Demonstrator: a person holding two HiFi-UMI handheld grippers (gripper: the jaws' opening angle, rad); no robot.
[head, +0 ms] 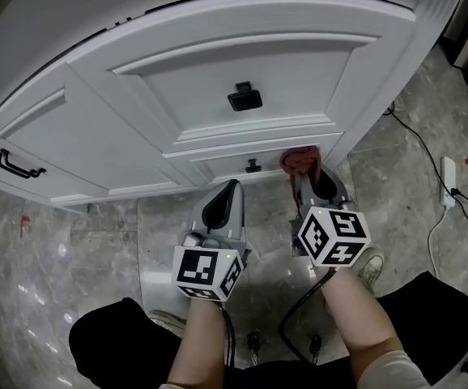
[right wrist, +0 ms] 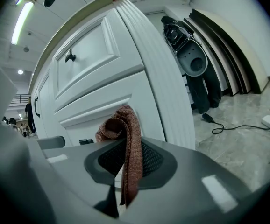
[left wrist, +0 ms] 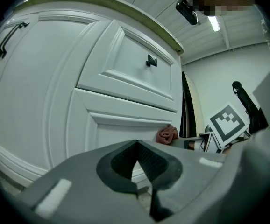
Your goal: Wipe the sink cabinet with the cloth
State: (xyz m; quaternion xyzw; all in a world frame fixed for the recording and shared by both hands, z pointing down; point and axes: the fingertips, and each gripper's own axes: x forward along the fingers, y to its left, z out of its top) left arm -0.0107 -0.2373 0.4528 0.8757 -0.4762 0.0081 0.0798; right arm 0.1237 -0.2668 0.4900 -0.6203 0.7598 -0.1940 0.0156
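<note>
Right claw [head: 305, 175] clenched on the cloth [head: 299, 160], low at the cabinet [head: 218, 79] by the bottom drawer. Only a thin fold's pinched, so a hard rub could tug it out. Left claw [head: 232, 189] closed, empty.

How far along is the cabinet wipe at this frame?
Done: the cloth is picked up, clamped in the right gripper's jaws. In hand: it is held at the sink cabinet's lower drawer front, near the right edge. Left: no wiped patch shows, so assume the whole front. The left gripper is shut and empty.
</note>
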